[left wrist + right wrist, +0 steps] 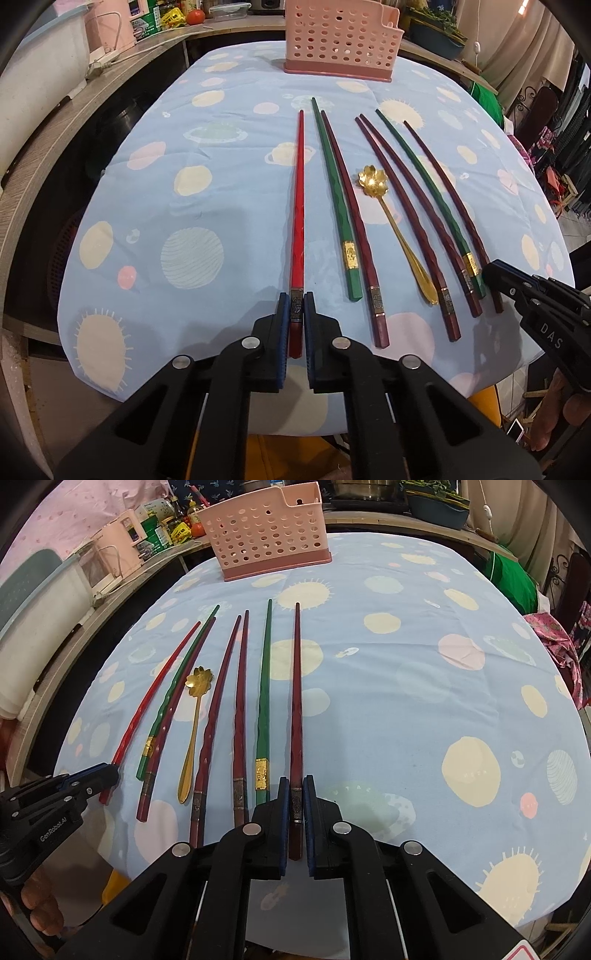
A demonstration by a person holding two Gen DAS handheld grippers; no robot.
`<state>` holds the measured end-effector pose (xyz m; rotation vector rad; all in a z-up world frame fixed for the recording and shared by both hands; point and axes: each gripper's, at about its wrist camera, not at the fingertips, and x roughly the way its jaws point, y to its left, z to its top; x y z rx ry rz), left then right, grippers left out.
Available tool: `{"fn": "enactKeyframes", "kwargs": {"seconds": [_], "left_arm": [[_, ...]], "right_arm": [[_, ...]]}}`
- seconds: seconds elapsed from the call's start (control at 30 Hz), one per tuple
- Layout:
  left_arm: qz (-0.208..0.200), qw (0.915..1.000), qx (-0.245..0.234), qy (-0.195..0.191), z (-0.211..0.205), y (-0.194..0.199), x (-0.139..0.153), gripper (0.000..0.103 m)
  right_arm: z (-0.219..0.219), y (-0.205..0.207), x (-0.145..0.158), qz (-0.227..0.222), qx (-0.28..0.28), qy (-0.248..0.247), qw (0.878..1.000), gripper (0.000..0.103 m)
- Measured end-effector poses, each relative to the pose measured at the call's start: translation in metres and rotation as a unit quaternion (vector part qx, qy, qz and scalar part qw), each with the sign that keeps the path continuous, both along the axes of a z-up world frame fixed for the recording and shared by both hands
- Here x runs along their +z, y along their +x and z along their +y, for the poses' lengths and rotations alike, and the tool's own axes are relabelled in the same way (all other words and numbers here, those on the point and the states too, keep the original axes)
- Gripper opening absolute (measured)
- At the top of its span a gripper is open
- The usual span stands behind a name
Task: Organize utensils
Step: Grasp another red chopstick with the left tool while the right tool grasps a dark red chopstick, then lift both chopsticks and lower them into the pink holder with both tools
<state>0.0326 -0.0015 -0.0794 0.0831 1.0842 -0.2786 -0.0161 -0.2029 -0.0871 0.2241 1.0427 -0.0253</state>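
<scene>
My left gripper (294, 306) is clamped on the thick, banded end of the bright red faceted chopstick (298, 206) at the lower centre of its frame, and my right gripper (295, 797) is pinched the same way on the outermost dark maroon chopstick (296, 709). I grip near the butt ends, I judge, so the tips can drop first into the pink perforated plastic holder (338, 40) at the top. The other chopsticks and the gold flower-bowled spoon (391, 218) lie between them on the blue planet-print cloth (207, 184).

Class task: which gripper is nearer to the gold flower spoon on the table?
Hard to call. The spoon lies mid-row; the left gripper clamps the red chopstick at one end, the right gripper the end dark-red chopstick.
</scene>
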Motion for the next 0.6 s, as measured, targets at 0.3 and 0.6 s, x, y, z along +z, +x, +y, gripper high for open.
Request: {"fn": "enactKeyframes", "kwargs": {"seconds": [0.3,0.6], "left_arm": [[-0.033,0.9991,0.007,-0.025,0.005,0.005,0.038,0.007],[-0.097,0.9934,0.024,-0.058,0.012,0.024,0.100,0.007]], "right_arm": [[-0.012,-0.003,0.033,-0.040,-0.012,0.010,0.999,0.007],[-0.039,0.007,0.091,-0.109,-0.034,0.021,0.993,0.007]]}}
